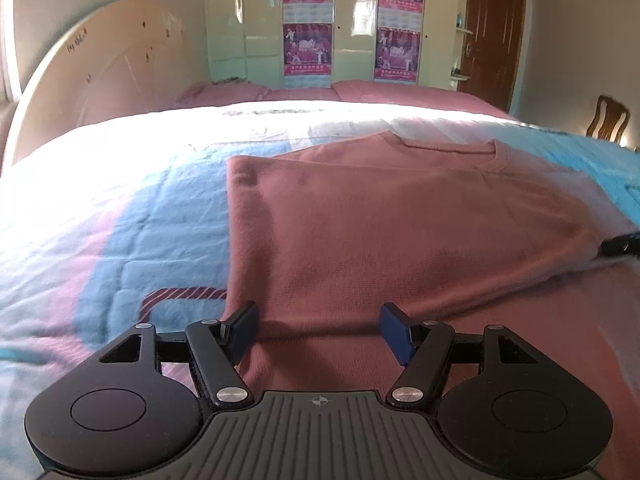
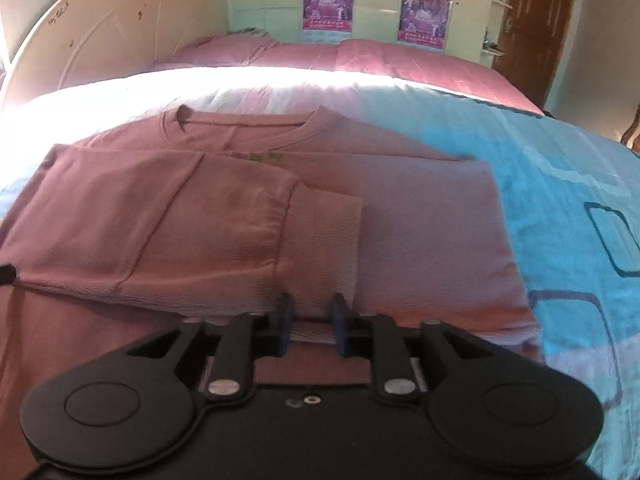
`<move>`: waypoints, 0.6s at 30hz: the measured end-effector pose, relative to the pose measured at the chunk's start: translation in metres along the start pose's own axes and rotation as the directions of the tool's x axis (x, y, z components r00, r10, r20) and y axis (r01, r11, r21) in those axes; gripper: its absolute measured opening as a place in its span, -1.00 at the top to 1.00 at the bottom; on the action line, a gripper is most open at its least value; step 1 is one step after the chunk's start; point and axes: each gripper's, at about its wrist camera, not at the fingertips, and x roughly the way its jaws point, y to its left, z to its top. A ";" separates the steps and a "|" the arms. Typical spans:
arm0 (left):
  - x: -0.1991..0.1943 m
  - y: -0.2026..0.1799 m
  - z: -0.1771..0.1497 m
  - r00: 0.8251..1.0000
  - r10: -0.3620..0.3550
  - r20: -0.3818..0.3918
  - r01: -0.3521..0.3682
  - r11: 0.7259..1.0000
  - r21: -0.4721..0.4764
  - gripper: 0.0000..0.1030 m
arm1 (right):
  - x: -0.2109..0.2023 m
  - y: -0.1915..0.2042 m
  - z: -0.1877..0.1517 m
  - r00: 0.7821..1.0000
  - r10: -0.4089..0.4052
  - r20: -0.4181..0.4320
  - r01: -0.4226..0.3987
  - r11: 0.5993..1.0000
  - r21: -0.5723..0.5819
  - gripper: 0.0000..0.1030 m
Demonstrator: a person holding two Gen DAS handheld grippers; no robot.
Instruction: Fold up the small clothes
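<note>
Folding the pink sweatshirt [image 2: 400, 240] on the bedspread [image 2: 580, 184] goes best with the hem lifted evenly: the left gripper [image 1: 320, 330] gapes over its edge, while the right gripper [image 2: 310, 326] looks pinched on fabric beside the cuff [image 2: 320, 232].

Matt ribbed-knit sweater [image 2: 248, 216] — glossy wardrobe [image 1: 256, 24]
</note>
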 end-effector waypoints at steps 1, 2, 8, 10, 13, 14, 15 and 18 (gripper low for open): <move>-0.004 -0.003 -0.003 1.000 0.013 -0.010 -0.012 1.000 0.012 -0.50 | -0.010 -0.004 -0.005 1.000 -0.006 0.014 0.006 1.000 0.001 0.09; -0.010 -0.005 -0.008 1.000 0.023 -0.011 -0.023 1.000 0.019 -0.57 | -0.017 -0.007 -0.010 1.000 0.000 0.028 0.000 1.000 0.002 0.13; -0.042 -0.016 -0.034 0.998 0.066 -0.025 -0.065 0.997 0.037 -0.60 | -0.061 -0.028 -0.046 0.999 0.030 0.042 -0.030 0.999 0.017 0.18; -0.055 -0.022 -0.041 0.997 0.077 -0.022 -0.076 0.996 0.037 -0.60 | -0.076 -0.036 -0.058 0.998 0.035 0.052 -0.036 0.999 0.021 0.18; -0.078 -0.031 -0.052 0.996 0.088 -0.012 -0.088 0.995 0.039 -0.60 | -0.096 -0.047 -0.072 0.997 0.037 0.068 -0.038 0.999 0.016 0.16; -0.086 -0.035 -0.055 0.996 0.091 -0.008 -0.090 0.995 0.040 -0.60 | -0.104 -0.050 -0.077 0.997 0.037 0.071 -0.039 0.999 0.016 0.15; -0.093 -0.038 -0.058 0.996 0.092 -0.002 -0.092 0.995 0.041 -0.60 | -0.112 -0.054 -0.083 0.996 0.040 0.074 -0.042 0.999 0.020 0.15; -0.117 -0.045 -0.070 0.995 0.095 0.008 -0.095 0.994 0.047 -0.60 | -0.134 -0.067 -0.100 0.995 0.046 0.084 -0.049 0.998 0.034 0.13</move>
